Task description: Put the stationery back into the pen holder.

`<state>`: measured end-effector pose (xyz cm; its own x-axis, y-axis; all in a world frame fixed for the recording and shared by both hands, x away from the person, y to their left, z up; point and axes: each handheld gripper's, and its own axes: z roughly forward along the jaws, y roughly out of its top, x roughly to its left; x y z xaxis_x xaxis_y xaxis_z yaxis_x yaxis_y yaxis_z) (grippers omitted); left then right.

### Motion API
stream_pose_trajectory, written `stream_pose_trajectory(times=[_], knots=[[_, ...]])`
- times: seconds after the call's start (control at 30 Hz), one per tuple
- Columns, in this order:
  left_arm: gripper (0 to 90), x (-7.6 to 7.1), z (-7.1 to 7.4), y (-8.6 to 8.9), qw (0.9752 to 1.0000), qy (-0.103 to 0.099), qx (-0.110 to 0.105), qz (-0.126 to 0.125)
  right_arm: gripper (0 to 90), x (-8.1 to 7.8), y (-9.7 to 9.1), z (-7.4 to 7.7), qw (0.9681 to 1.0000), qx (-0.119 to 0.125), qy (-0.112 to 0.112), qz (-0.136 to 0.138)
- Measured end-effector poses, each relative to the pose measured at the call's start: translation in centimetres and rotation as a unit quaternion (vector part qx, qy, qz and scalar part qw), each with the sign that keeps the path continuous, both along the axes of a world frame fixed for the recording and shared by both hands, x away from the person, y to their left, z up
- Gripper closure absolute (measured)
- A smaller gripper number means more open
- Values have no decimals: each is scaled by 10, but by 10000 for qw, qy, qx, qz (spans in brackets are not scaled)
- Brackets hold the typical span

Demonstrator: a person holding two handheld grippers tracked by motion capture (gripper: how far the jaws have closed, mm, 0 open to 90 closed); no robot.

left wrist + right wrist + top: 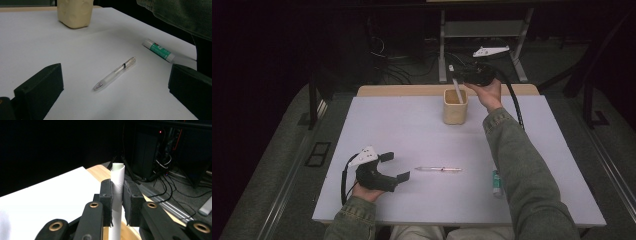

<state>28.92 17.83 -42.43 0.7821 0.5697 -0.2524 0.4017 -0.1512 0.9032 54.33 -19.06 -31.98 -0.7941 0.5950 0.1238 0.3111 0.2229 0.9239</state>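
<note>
Meanwhile the right gripper (463, 75), arm stretched across the table (402, 125), pinched a white tube (117, 187) over the beige cup (455, 111). Low at the near edge, the left gripper (394, 167) rested with jaws wide, facing a clear pen (115, 73).

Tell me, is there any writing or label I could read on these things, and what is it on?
No text here can be read.
Glue stick: the green label has a small red and dark mark near the cap, too blurred to read.
Clear pen, beige cup, white tube: no writing visible.
</note>
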Motion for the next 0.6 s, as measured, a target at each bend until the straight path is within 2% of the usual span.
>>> stream_pose_trajectory(times=[0.1, 0.27, 0.6], knots=[[0, 0, 0, 0, 10000, -15, 26, -11, 776, 0, 0, -6, 9999, -80, 75, 0], [0, 0, -1, -1, 10000, 11, 23, -15, 776, -1, 0, -15, 9997, -79, 248, -15], [0, 0, -1, -2, 10000, 12, 40, -17, 775, -6, 2, -24, 9987, -326, 380, 30]])
